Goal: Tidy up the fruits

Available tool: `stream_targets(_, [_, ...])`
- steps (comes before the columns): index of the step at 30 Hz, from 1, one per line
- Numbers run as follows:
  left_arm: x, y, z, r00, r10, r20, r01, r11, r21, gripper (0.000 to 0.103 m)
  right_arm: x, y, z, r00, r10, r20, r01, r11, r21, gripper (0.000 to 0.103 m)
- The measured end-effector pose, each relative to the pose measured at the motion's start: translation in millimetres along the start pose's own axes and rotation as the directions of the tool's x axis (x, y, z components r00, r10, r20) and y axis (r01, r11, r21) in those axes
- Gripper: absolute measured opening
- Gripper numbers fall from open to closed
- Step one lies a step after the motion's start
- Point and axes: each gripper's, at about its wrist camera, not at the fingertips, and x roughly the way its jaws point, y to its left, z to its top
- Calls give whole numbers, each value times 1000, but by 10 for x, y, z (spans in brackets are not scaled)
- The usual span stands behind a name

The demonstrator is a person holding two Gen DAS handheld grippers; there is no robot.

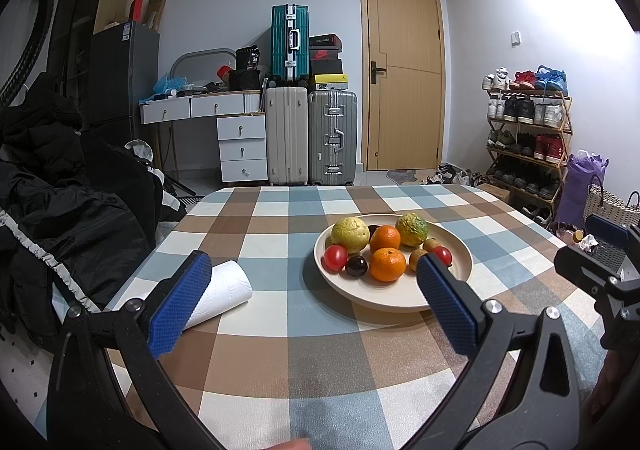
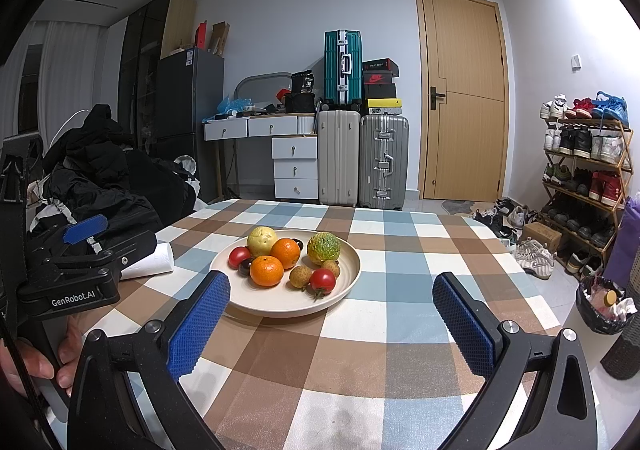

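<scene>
My left claw (image 1: 314, 274) is spread wide with nothing between its blue pads, and my right claw (image 2: 332, 294) gapes just as wide and empty; both hang low over the checked tabletop (image 2: 400, 250). The fruit all sits on one cream plate (image 2: 348, 274), a little beyond my fingertips. I count two oranges (image 2: 267, 270), two red tomatoes (image 2: 323, 280), one yellow round fruit (image 2: 262, 241), one green-and-yellow fruit (image 2: 323, 247), two small brown fruits (image 2: 301, 276) and two dark plum-like ones (image 1: 356, 265), one of them mostly hidden behind the oranges. One white paper roll (image 1: 224, 290) lies on its side left of the plate, partly behind my left claw's finger. A heap of black jackets (image 1: 60, 186) crowds the tabletop's left edge. Three suitcases (image 2: 383, 162) and a shoe rack (image 2: 584, 178) stand against the far walls.
</scene>
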Motion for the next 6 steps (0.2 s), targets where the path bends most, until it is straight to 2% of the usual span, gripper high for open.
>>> stream_targets(6, [9, -8, -5, 1000, 0, -1, 0, 1000, 0, 102, -2, -2, -4, 1000, 0, 0, 0, 1000, 0, 103])
